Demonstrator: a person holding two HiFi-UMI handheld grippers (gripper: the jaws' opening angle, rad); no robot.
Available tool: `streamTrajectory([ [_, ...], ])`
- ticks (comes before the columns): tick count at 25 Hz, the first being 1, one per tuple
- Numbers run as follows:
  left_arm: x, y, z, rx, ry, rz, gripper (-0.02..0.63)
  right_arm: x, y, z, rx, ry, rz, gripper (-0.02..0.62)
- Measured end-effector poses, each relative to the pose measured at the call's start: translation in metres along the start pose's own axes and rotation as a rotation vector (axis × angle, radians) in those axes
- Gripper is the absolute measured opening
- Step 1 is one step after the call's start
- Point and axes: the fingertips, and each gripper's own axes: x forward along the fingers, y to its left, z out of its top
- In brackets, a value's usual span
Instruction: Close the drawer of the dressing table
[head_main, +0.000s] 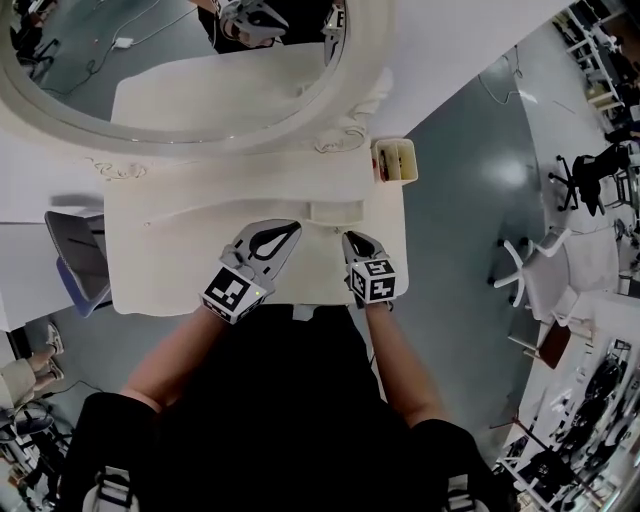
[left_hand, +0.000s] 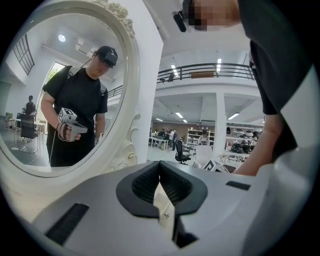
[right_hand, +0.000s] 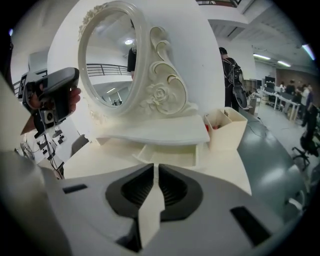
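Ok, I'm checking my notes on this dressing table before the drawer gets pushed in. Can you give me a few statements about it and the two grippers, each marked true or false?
1. The small drawer under the shelf stands pulled out. True.
2. The right gripper grips the drawer front. False: it is short of the drawer, with nothing between its jaws.
3. An open box stands at the right end of the table. True.
4. The mirror is rectangular. False: it is oval, in an ornate white frame.
5. The left gripper has its jaws spread wide. False: its tips are together and it is empty.
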Motion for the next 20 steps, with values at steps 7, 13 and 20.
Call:
streamTrajectory([
  [7,0.003,0.0,-0.005,0.002,0.0,-0.03,-0.005,0.015,-0.004,-0.023,0.057,0.06,-0.043,0.069],
  [13,0.006,0.001,-0.013,-0.013,0.013,-0.047,-0.005,0.029,-0.008,-0.033,0.08,0.097,-0.086,0.14],
  [20,0.006,0.008,-0.017,-0.015,0.025,-0.05,-0.005,0.047,-0.012,-0.044,0.122,0.149,-0.147,0.141],
])
